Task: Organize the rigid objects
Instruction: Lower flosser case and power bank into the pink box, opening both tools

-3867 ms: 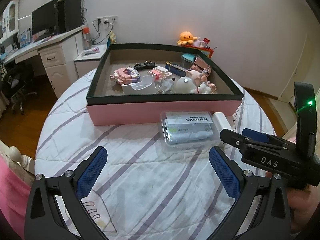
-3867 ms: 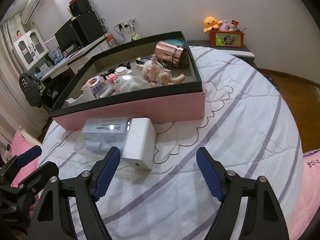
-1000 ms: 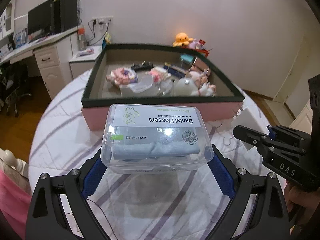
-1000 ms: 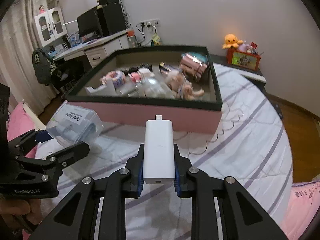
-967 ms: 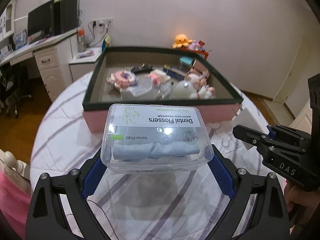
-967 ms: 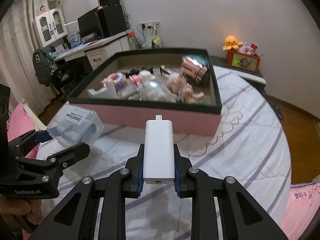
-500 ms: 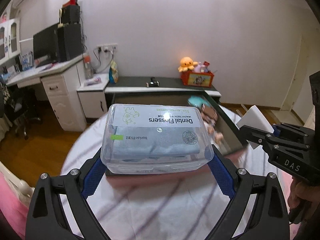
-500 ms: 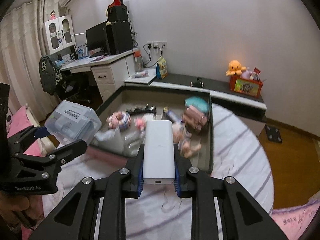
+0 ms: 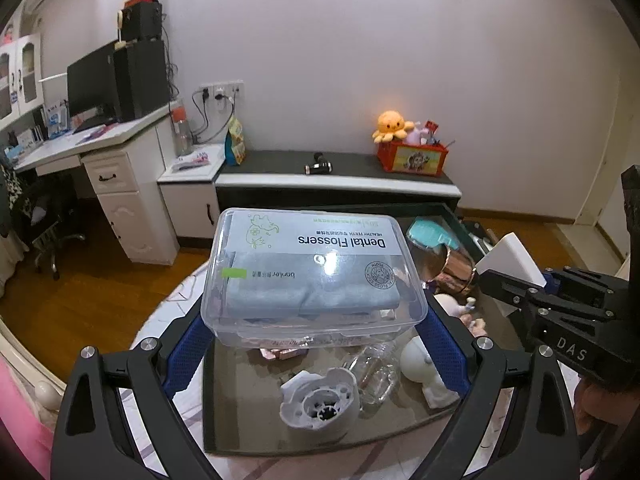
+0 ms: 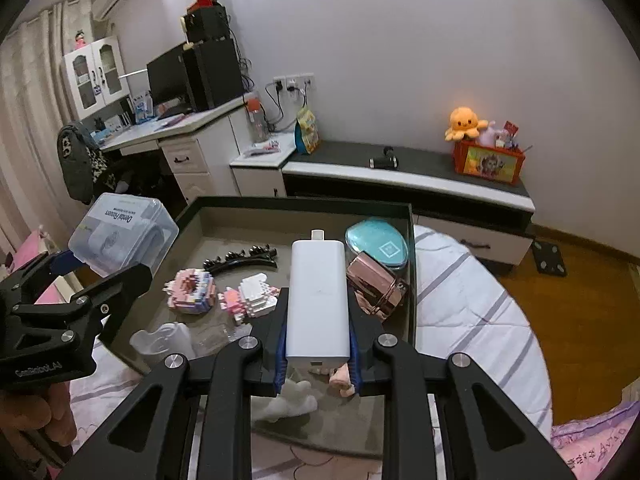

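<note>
A: What is each hand carrying?

B: The left gripper (image 9: 314, 334) has its fingers (image 9: 438, 344) closed on the two short ends of a clear floss box (image 9: 314, 276), which fills the centre of the left wrist view. The right gripper (image 10: 316, 360) is clamped on the long sides of a white power bank (image 10: 318, 304), low centre in the right wrist view. Both are held in the air above the open tray (image 10: 304, 202).

A: How will they handle?

B: I'd judge the floss box light and stiff, but thin-walled and smooth — squeeze too hard and the lid may flex, too little and it could slide on the blue pads. The ends, near the base where the wall is firmer, look like the sound place to hold. The power bank is probably denser and rigid, with slick rounded edges; gripping across the narrow width near the middle suits it, and it should be lowered rather than dropped.

A: What can't you make out?

B: In the left wrist view the floss box hides the middle of the tray, so free floor under it cannot be read there. In the right wrist view the power bank and fingers cover the near part of the tray; only bits of a pale figure (image 10: 288, 400) show beneath. The pink block model (image 10: 190, 292) and the rose-gold case (image 10: 376, 286) are plain enough, but the clear pieces at lower left of the tray are hard to identify. Whether the pads sit fully on the floss box ends is also hidden.
</note>
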